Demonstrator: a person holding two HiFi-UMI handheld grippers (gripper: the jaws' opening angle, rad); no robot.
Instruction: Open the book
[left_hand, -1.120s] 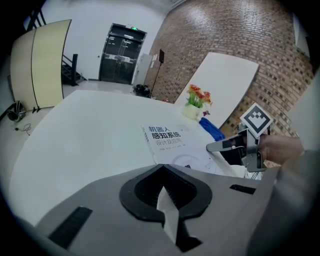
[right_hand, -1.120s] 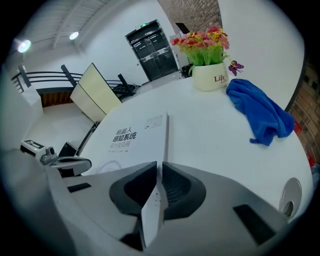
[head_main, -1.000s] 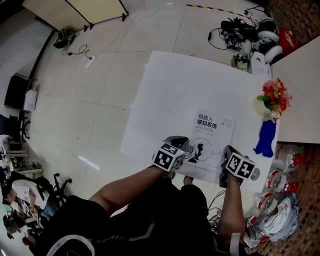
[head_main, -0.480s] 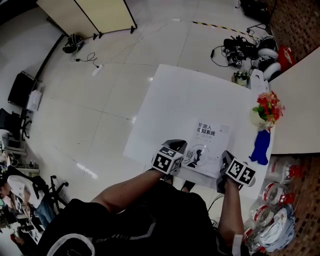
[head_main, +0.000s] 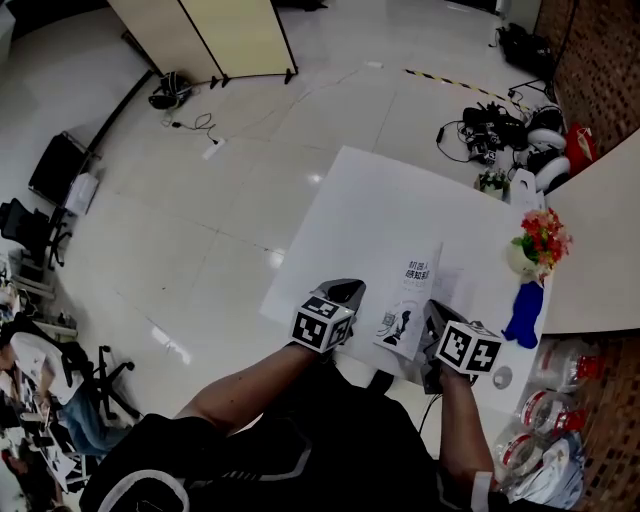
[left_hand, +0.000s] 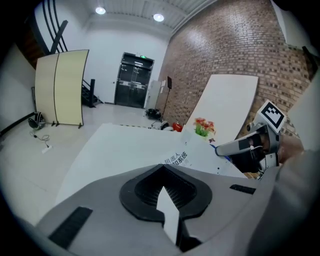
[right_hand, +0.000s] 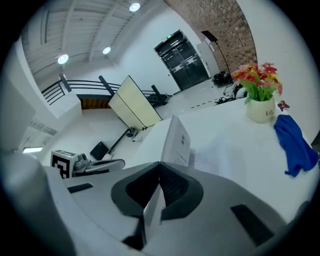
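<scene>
The left gripper (left_hand: 162, 176) and right gripper (right_hand: 159, 169) each pinch the white paperback book (right_hand: 177, 142), its cover raised. Beyond the right gripper, a white vase (right_hand: 260, 111) holds red flowers (right_hand: 257, 77).

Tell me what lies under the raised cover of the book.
A pale inner page lies flat there, print unreadable. The raised cover hides the part near the spine.

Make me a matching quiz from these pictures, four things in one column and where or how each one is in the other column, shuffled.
1. book cover
2. blue cloth
3. flowers
4. right gripper

A. standing in a white pot
B. lying on the table
C. jaws shut on the cover
D. lifted up on edge

Pairs: 1-D, 2-B, 3-A, 4-C
</scene>
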